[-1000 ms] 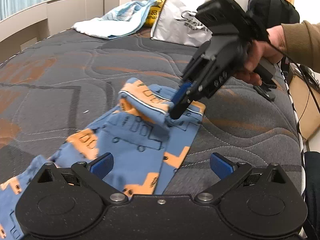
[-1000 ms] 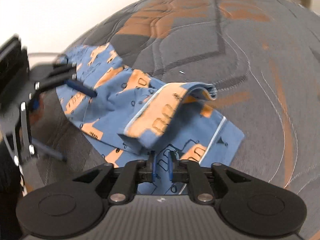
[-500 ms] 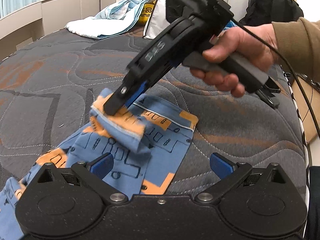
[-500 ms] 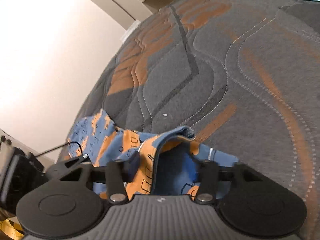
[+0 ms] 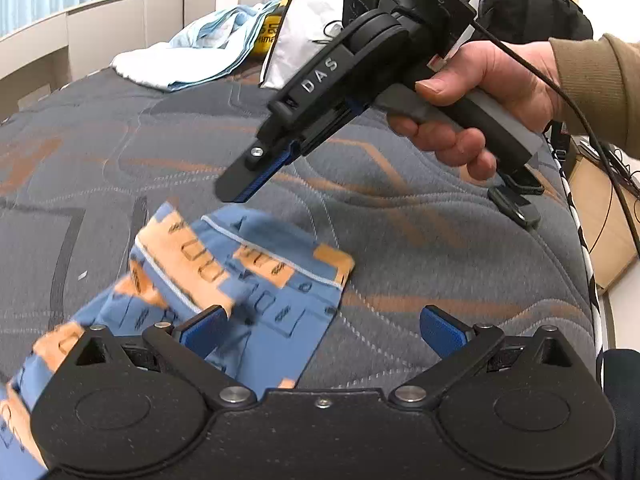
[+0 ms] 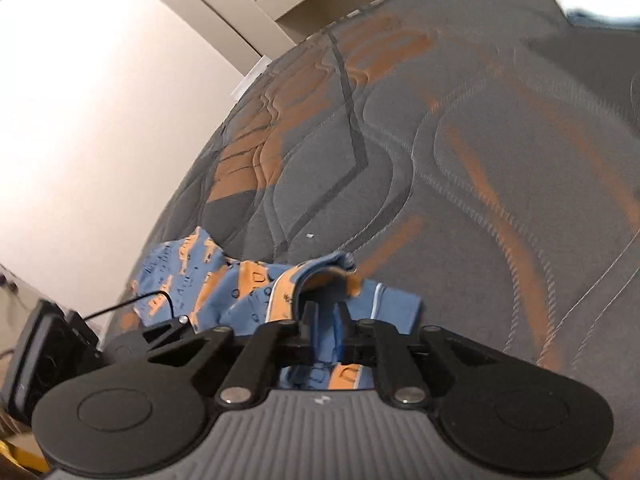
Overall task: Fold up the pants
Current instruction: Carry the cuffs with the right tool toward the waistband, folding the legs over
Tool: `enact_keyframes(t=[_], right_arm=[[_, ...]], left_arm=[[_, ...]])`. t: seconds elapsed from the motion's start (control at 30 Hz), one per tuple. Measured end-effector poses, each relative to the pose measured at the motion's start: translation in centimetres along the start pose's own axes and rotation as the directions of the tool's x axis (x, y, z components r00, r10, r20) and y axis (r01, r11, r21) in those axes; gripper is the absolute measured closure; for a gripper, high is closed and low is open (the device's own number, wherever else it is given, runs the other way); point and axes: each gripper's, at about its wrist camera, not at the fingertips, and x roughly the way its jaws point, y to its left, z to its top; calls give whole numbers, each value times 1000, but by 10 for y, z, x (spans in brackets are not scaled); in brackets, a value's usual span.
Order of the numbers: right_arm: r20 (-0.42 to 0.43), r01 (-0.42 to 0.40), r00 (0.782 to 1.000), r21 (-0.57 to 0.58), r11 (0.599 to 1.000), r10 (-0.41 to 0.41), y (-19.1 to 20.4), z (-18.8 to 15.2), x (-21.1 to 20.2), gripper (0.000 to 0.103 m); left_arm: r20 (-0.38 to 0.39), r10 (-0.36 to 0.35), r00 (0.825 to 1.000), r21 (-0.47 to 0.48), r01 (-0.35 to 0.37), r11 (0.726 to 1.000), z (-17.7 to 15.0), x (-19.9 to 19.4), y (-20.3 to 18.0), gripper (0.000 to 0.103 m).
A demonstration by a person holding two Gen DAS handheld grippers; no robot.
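Empty right tongs [image 6: 325, 334] above pants [image 6: 256, 292]

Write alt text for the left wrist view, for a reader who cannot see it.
The right tool, held in a hand, hangs above blue and orange patterned pants lying partly folded on a grey quilted mattress, touching nothing. The left tool is open in the foreground, one finger over the pants.

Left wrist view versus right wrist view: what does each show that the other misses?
Only the left wrist view shows the hand gripping the right tool, which is above the pants and not touching them, plus a white bag and light-blue cloth at the far end. Only the right wrist view shows the pale wall beside the mattress. Both show the blue-orange pants on the mattress and the open left tool.
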Motion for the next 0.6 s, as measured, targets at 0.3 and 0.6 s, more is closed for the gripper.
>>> enact_keyframes(t=[0.3, 0.6], right_arm=[[-9, -18, 1000, -33, 999, 17, 16, 5, 50, 73], [-9, 11, 1000, -126, 992, -12, 21, 3, -4, 97]], left_arm=[[-18, 36, 999, 13, -36, 999, -6, -9, 11, 1], [10, 27, 1000, -32, -27, 999, 2, -12, 17, 1]])
